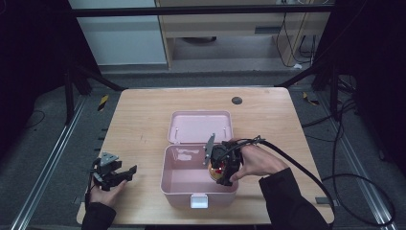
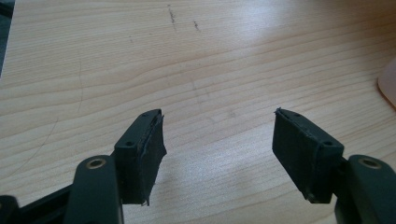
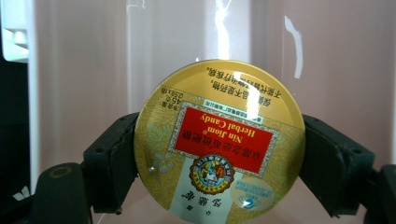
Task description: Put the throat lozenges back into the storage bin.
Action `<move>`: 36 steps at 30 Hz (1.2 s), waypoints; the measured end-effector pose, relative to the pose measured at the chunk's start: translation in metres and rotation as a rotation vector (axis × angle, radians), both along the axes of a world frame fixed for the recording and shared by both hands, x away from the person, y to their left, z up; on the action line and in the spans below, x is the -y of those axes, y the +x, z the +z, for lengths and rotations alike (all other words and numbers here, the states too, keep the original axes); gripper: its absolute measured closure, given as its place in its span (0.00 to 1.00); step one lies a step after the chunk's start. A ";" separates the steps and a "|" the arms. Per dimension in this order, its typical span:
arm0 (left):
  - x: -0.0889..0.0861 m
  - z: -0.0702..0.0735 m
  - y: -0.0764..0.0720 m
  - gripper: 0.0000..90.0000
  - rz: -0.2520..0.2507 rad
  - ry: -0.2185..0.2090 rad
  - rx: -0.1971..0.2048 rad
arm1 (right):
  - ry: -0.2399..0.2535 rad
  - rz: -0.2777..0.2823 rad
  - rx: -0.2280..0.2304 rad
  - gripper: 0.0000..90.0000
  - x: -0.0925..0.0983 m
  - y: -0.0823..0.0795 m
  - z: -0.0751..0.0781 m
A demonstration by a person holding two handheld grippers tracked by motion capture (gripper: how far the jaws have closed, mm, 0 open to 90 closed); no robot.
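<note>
Wooden table point(image 1: 143, 124) underneath all — bare of other goods near either pair of tongs. Pink storage box point(image 1: 167, 179) at mid-table, hinged lid point(image 1: 201, 125) thrown back flat beyond the right tongs, white latch point(image 1: 198, 200) on the near wall; opening step evidently done. Right gripper point(image 1: 221, 168) down inside the box by its right wall, jaws clamped on the rim of a round gold candy tin point(image 3: 219, 142) from both sides, tin on edge, face toward the gripper's camera, pink wall just behind. Tin inside the box but not yet lying on the floor — so, by the look of it, most of the packing done. Left: lowering, letting go, drawing out, probably shutting the lid. Left gripper point(image 2: 218, 140) well off to the left of the box, low over bare wood, jaws wide, nothing between them.
</note>
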State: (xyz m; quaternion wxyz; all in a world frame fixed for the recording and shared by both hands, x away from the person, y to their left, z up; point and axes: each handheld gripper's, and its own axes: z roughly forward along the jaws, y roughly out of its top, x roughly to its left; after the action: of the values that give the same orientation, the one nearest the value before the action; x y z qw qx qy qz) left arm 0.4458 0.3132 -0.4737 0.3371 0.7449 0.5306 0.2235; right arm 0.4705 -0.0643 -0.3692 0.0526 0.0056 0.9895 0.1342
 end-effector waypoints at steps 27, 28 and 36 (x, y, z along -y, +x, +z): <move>0.000 0.000 0.000 0.37 -0.003 0.007 -0.002 | 0.003 -0.042 -0.059 0.22 0.009 0.006 -0.032; 0.000 0.000 0.000 0.37 -0.004 0.007 -0.003 | 0.000 -0.042 -0.058 0.22 0.008 0.006 -0.032; 0.000 -0.001 0.000 0.37 -0.005 0.008 -0.004 | 0.003 -0.063 -0.058 0.19 0.011 0.006 -0.028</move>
State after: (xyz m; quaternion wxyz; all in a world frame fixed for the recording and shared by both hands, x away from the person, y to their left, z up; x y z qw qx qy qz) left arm 0.4463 0.3130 -0.4744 0.3338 0.7480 0.5284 0.2234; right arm 0.4767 -0.0754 -0.3973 0.0282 0.0409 0.9898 0.1336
